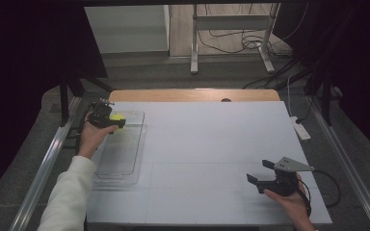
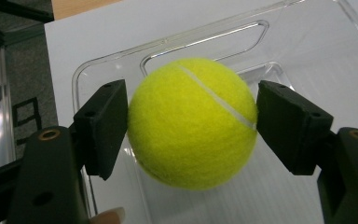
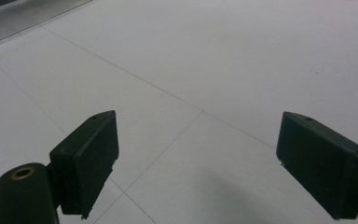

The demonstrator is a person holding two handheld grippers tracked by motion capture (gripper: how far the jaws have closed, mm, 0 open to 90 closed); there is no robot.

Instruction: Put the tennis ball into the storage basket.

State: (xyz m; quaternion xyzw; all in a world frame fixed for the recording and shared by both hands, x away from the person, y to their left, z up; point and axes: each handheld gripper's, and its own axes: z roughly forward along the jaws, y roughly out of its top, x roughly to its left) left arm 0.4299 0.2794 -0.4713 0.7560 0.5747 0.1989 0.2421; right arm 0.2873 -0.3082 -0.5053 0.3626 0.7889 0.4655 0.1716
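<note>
**Now, a ball over the tray**

At upper left of the high view, the left gripper [image 1: 117, 121] clamps a ball [image 2: 192, 123] above the clear tray [image 1: 120, 175], seemingly for dropping in. Lower right, the right gripper [image 1: 259, 173] waits wide, empty, over the table [image 1: 212, 144].

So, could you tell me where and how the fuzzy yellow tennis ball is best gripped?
Grip the fuzzy yellow tennis ball across its widest middle, one pad on each opposite side, as the left gripper does now above the clear plastic tray. Being round, it would probably slip out of an off-centre grip. Approach from above, since the tray's walls block the sides.
</note>
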